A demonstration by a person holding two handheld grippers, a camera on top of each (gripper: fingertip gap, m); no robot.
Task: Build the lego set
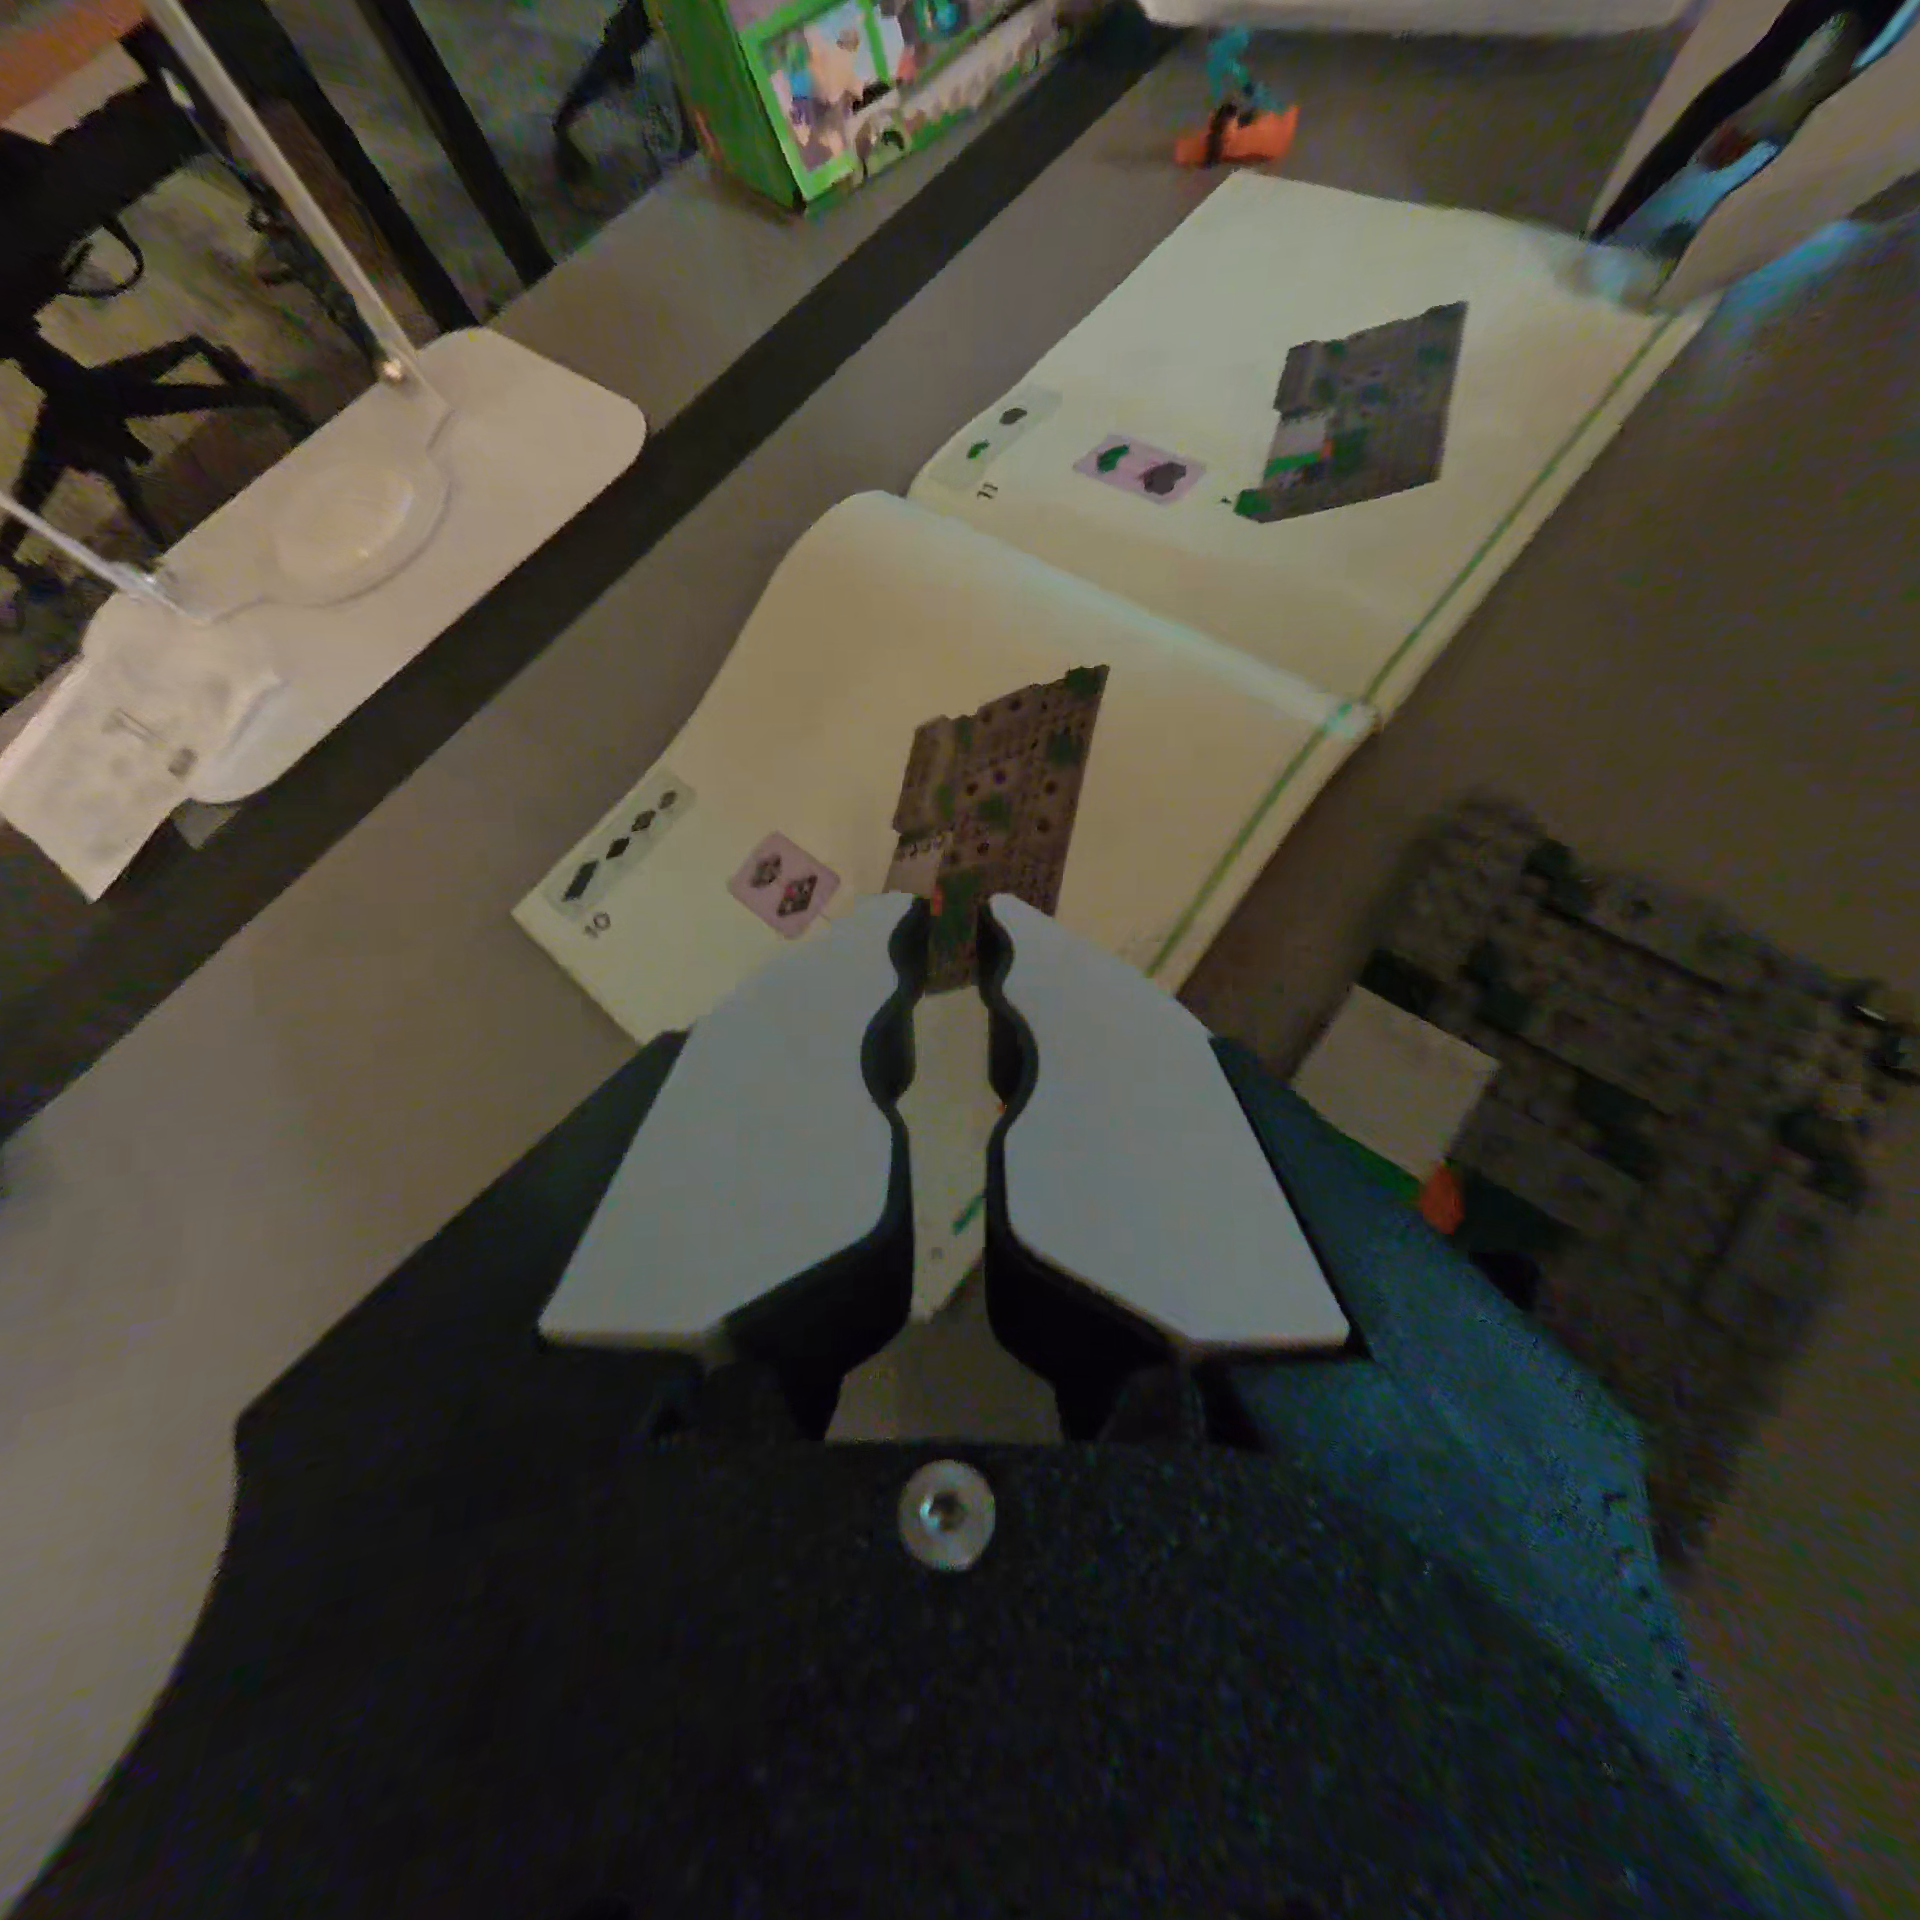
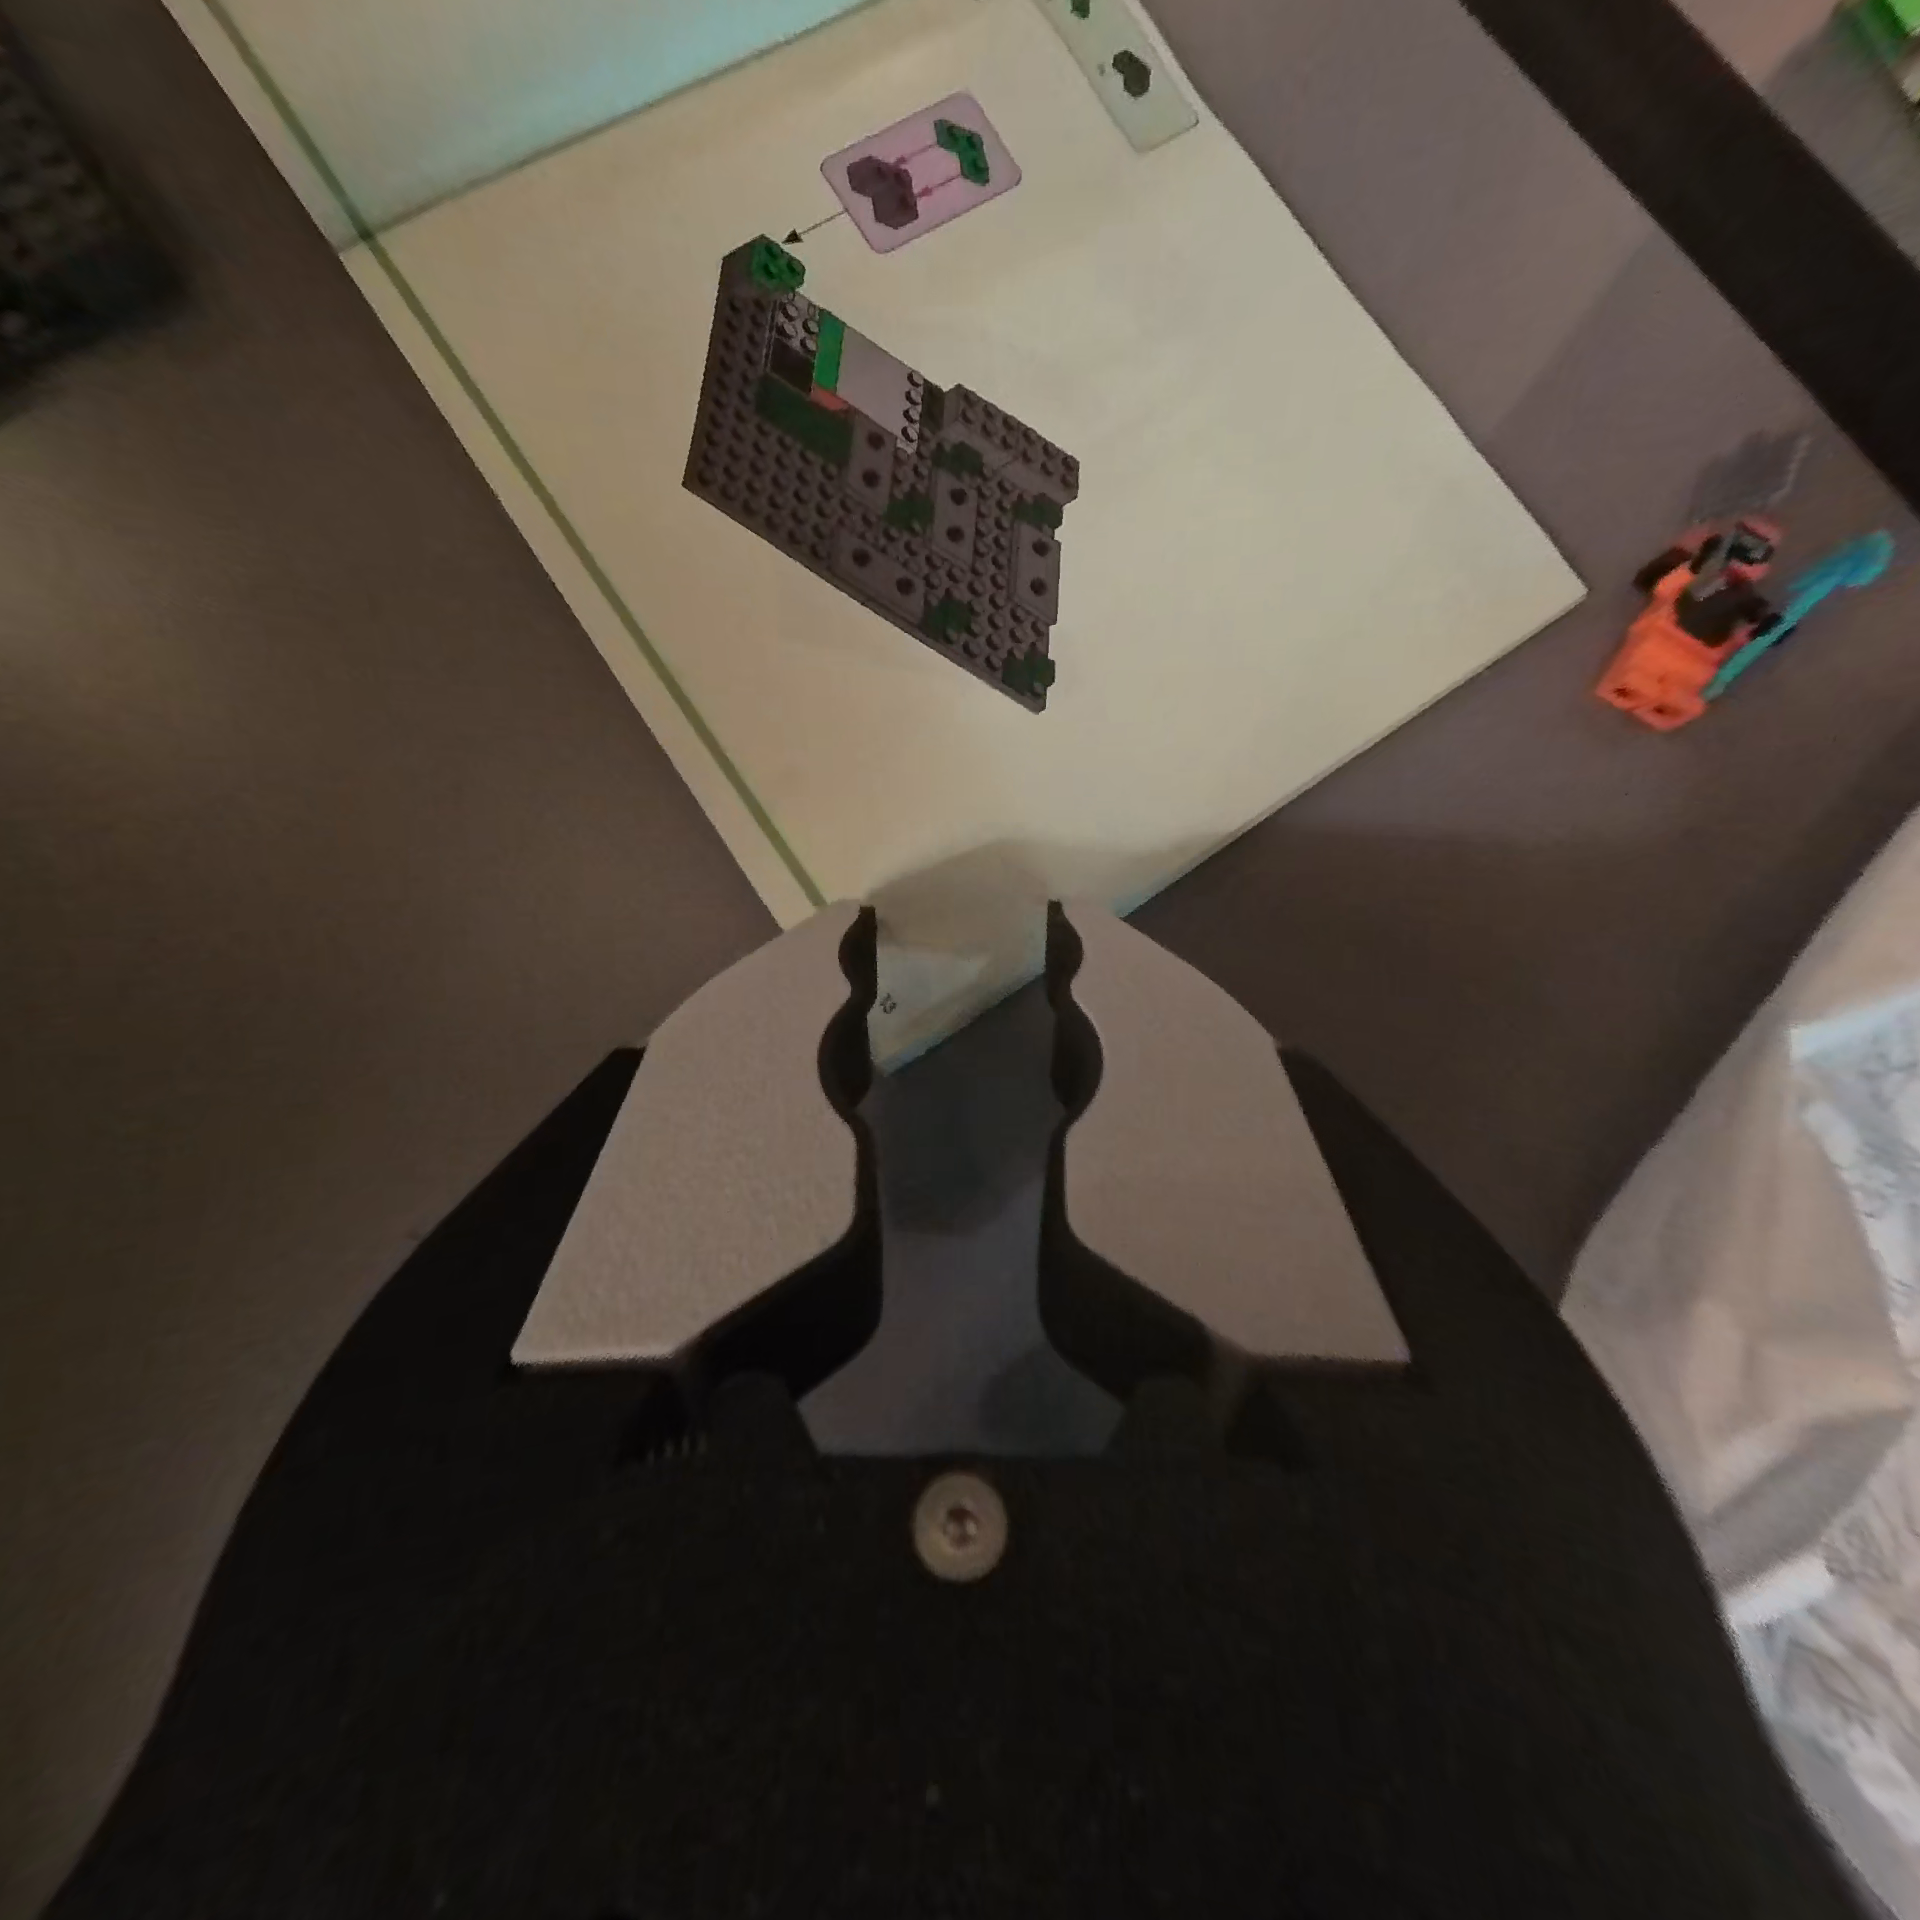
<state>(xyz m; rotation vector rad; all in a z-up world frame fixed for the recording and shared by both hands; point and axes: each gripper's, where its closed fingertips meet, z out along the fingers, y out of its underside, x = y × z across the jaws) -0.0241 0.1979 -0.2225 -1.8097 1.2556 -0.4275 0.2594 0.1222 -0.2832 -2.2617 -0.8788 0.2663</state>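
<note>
- Left tool (image 1: pixel 951 914): nearly closed, empty, over the open instruction booklet (image 1: pixel 1039 644).
- Right tool (image 2: pixel 958 914): parted, empty.
- Grey baseplate build (image 1: pixel 1621 1049) sits beside the booklet's edge on the counter (image 1: pixel 312 1091).
- Judged: consulting instructions; next, fetch a brick.

An office-like workroom: a long grey desk (image 1: pixel 312 1091) carries an open instruction booklet (image 1: pixel 1195 582), a green LEGO box (image 1: pixel 831 94) and a white lamp base (image 1: pixel 416 488), while black chair legs (image 1: pixel 104 395) stand on carpet beyond.
</note>
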